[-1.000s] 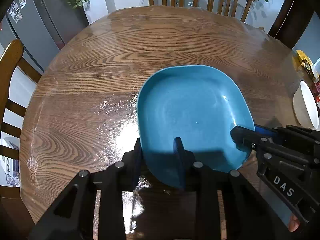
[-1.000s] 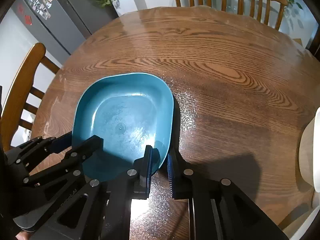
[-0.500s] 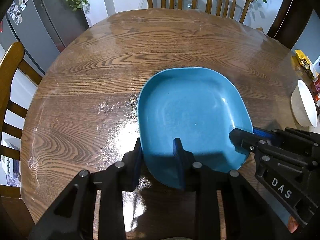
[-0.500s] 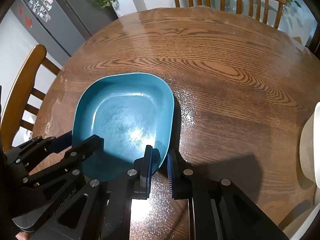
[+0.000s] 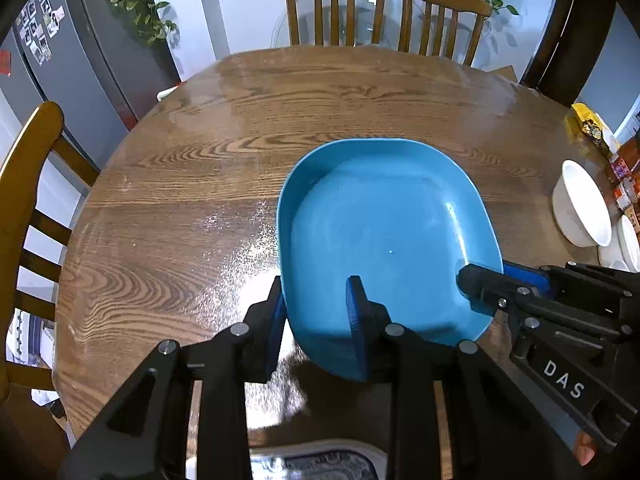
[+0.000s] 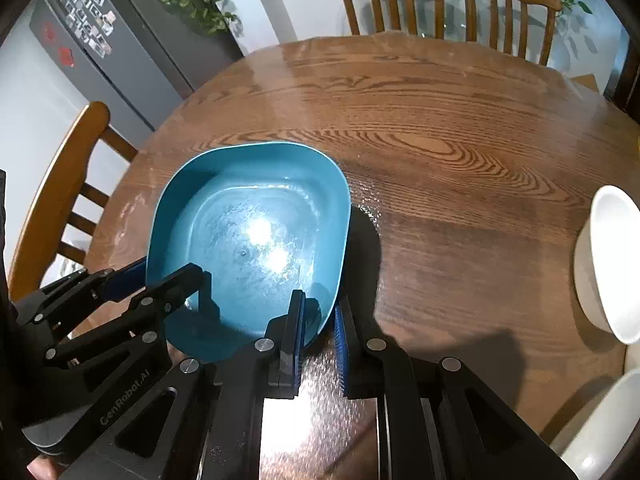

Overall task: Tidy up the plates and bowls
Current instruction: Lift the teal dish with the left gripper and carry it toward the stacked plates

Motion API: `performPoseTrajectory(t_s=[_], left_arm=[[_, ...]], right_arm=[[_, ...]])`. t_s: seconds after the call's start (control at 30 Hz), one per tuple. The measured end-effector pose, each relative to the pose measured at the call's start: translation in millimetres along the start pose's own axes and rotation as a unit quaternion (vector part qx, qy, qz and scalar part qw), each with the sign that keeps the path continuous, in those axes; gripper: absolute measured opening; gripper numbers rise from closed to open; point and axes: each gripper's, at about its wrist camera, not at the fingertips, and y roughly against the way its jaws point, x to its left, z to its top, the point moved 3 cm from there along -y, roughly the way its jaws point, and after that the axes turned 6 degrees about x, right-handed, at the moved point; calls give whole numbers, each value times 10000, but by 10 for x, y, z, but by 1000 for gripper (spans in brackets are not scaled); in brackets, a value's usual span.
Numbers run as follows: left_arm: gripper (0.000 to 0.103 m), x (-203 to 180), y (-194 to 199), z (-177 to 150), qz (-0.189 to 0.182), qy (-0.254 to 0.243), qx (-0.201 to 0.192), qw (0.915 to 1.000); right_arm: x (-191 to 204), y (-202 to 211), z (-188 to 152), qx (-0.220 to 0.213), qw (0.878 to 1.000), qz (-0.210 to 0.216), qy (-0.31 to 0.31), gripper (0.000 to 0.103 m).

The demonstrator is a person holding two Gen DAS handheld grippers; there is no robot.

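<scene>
The blue plate (image 5: 384,236) is a glossy rounded rectangle with a raised rim, its long axis running away from both cameras across the round wood-grain table (image 5: 240,120). The left gripper (image 5: 318,312) and right gripper (image 6: 318,320) each pinch its near rim. White bowls (image 5: 580,208) sit well right of the plate.

You've got a plain teal-blue plate (image 5: 384,224) on a brown table (image 5: 192,184) with bold swirling oak grain. Your black left gripper (image 5: 316,312) and black right gripper (image 6: 318,330) carry blue pads. A plain white bowl (image 6: 608,264) sits at the right.
</scene>
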Motion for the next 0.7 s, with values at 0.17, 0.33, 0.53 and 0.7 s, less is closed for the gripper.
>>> performPoseTrajectory(t_s=[0.17,0.33,0.53,0.7], left_arm=[[27,-44,192,-105,5,-10,-148,9999],[27,-83,419,-259,16,-10,-308,9995],[27,-178,683,-485,91,-46,-502,9987],[27,-260,847,-667,126,-25,-605,9981]], right_arm=[[16,230,-106,-205,9998,25,67,15],[44,453,-287,-351,9993,77,134,15],[50,649,-546,-465,9986,230,138,15],[74,812,-790,-576,9976,331,199,15]])
